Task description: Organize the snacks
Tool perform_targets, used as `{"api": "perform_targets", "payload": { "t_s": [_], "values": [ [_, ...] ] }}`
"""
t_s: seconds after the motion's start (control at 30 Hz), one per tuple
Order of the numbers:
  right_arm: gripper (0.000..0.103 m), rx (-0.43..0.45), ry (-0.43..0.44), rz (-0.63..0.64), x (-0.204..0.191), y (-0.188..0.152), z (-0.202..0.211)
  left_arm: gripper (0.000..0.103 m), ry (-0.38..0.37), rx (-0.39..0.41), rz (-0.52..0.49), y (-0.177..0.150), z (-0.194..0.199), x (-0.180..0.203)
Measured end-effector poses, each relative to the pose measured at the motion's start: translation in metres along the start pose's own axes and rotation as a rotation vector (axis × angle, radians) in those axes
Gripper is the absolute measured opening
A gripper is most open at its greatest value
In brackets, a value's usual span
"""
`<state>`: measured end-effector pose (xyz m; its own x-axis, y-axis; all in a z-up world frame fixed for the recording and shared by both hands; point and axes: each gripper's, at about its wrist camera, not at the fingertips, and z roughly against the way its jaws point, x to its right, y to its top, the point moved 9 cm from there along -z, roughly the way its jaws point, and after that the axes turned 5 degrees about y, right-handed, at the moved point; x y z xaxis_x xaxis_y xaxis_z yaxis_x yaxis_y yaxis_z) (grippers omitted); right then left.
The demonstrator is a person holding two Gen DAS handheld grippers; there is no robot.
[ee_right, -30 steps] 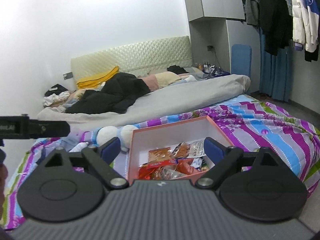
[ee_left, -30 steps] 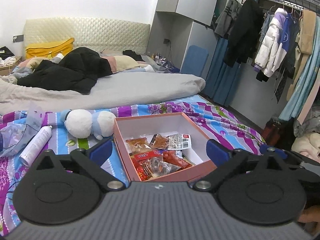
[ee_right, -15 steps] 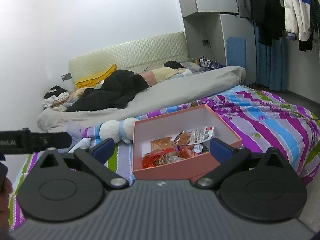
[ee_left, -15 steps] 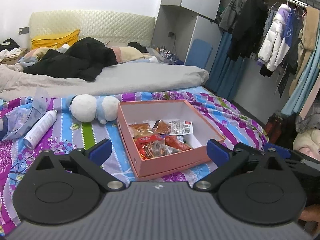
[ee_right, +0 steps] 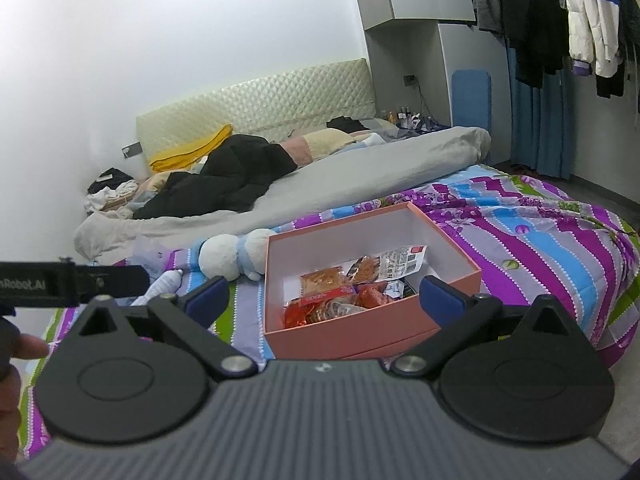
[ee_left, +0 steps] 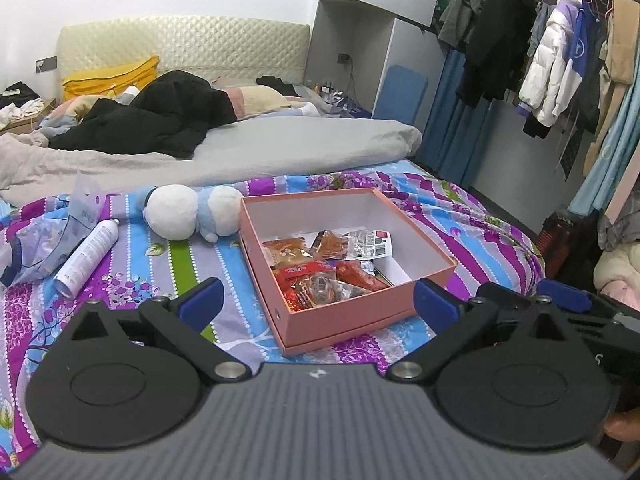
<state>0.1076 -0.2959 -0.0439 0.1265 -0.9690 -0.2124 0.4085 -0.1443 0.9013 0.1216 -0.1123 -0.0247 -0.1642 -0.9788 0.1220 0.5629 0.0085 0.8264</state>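
Bedroom, with a bed (ee_left: 480, 216) under a striped floral sheet carrying the work. One plush toy (ee_left: 188, 216) and one spray can (ee_left: 86, 256) lie ahead and left of the left gripper (ee_left: 316, 304); neither blocks access. One pink box (ee_left: 352, 316) sits directly ahead of the left gripper and the right gripper (ee_right: 324, 296), between their fingertips in view, untouched. Snack packets (ee_left: 320, 272) fill its near-left corner; exact count unclear. Both grippers stand wide open, empty.

Left gripper (ee_left: 316, 302) gapes empty before a pink box (ee_left: 348, 318) of snack packets (ee_left: 320, 268) on the striped bedspread (ee_left: 188, 264)
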Motion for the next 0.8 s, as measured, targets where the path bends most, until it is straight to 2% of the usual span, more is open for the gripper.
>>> {"api": "perform_targets", "payload": {
  "t_s": [0.8],
  "values": [
    [0.103,-0.007,-0.008,-0.004,0.0014,-0.0022,-0.0008,0.102,0.003,0.003,0.003,-0.0021,-0.0005,0.0023]
  ]
}}
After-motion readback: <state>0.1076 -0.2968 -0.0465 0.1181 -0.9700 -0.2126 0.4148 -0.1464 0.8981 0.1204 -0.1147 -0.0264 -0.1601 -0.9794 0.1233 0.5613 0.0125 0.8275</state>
